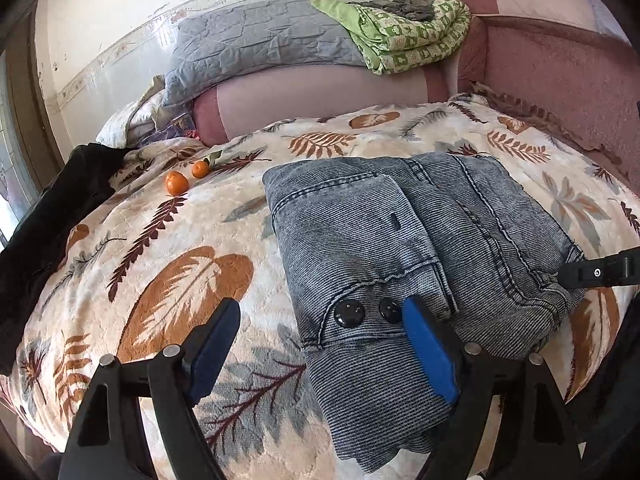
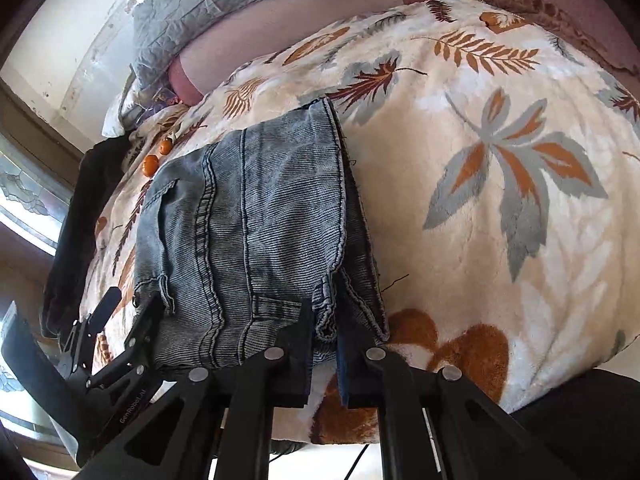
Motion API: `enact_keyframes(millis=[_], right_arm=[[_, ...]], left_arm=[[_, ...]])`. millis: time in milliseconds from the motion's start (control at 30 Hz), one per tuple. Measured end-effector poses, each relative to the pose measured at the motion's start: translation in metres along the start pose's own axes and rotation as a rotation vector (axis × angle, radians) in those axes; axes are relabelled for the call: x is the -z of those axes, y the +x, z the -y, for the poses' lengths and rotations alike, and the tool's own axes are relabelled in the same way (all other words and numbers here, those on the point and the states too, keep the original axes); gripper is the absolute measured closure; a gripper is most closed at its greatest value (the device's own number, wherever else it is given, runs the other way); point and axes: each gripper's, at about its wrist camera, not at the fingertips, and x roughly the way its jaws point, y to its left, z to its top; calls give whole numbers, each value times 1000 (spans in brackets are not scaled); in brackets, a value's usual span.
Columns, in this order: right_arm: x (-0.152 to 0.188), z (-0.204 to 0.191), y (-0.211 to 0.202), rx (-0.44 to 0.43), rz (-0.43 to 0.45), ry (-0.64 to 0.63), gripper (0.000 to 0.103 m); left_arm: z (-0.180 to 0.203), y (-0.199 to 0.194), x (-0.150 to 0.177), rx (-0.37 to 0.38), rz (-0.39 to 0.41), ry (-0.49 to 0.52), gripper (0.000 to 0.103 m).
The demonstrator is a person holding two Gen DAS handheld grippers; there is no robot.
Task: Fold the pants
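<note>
Grey-blue denim pants (image 1: 404,240) lie folded into a thick bundle on a leaf-print blanket (image 1: 160,264). Two black buttons show at the near waistband. My left gripper (image 1: 320,332) is open, its blue pads spread wide over the waistband corner, holding nothing. My right gripper (image 2: 325,320) is nearly closed on the near edge of the pants (image 2: 256,216), with hem cloth between its fingers. The right gripper also shows at the right edge of the left wrist view (image 1: 600,272), and the left gripper shows in the right wrist view (image 2: 120,320).
Two oranges (image 1: 186,178) lie on the blanket to the far left. A black garment (image 1: 52,216) hangs over the left edge. A grey quilt (image 1: 260,44) and a green blanket (image 1: 412,36) lie on a pink bolster at the back.
</note>
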Motion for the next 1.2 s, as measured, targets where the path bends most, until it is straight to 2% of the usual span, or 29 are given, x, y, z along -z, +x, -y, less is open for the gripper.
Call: enact_keyframes(millis=[200, 233, 267, 300, 333, 433, 500, 567, 633, 700, 733, 767, 833, 900, 967, 1000, 1100, 1167, 1200], right_arm=[[-1, 2, -7, 24, -12, 22, 91], [-1, 2, -12, 62, -2, 15, 85], [-1, 2, -17, 116, 7, 7, 68], [-1, 4, -22, 143, 16, 15, 59], [-1, 7, -28, 158, 24, 36, 56], [-5, -1, -57, 79, 120, 50, 56], [-11, -16, -69, -61, 166, 43, 54], [-19, -30, -63, -189, 152, 42, 44], [-24, -34, -42, -250, 103, 52, 43], [-20, -22, -6, -212, 0, 107, 43], [-15, -9, 13, -194, -57, 145, 50], [-10, 1, 17, -216, -39, 166, 65], [-10, 7, 10, -239, -45, 189, 71], [-15, 3, 6, -228, -66, 179, 71], [-23, -8, 0, -211, -71, 148, 68], [-30, -16, -5, -211, -54, 123, 68], [-64, -43, -13, -264, -1, 57, 65], [-89, -56, -5, -337, -6, 49, 53], [-102, -60, 5, -374, -23, 61, 51]], left_arm=[[0, 0, 2, 2, 8, -7, 19], [0, 0, 2, 2, 7, -8, 19], [0, 0, 2, 2, 7, -10, 19], [0, 0, 2, 2, 8, -12, 19], [0, -1, 2, 2, 9, -13, 19], [1, -1, 2, -2, 12, -13, 19], [1, -1, 2, -5, 15, -11, 19], [2, -1, 2, -5, 17, -11, 19], [1, -1, 2, -3, 18, -12, 19], [1, -2, 3, 4, 20, -15, 19], [1, -1, 3, 6, 18, -12, 19], [0, -3, 2, 5, 24, -10, 19], [-3, -12, -3, 20, 33, -11, 20], [-8, -30, -10, 39, 108, -63, 20], [-7, -40, -15, 60, 157, -64, 20], [-2, -35, -16, 73, 135, -45, 20], [16, 7, -3, 141, -77, -5, 19], [15, 6, -1, 142, -62, -27, 19], [16, 6, -1, 145, -66, -20, 19]])
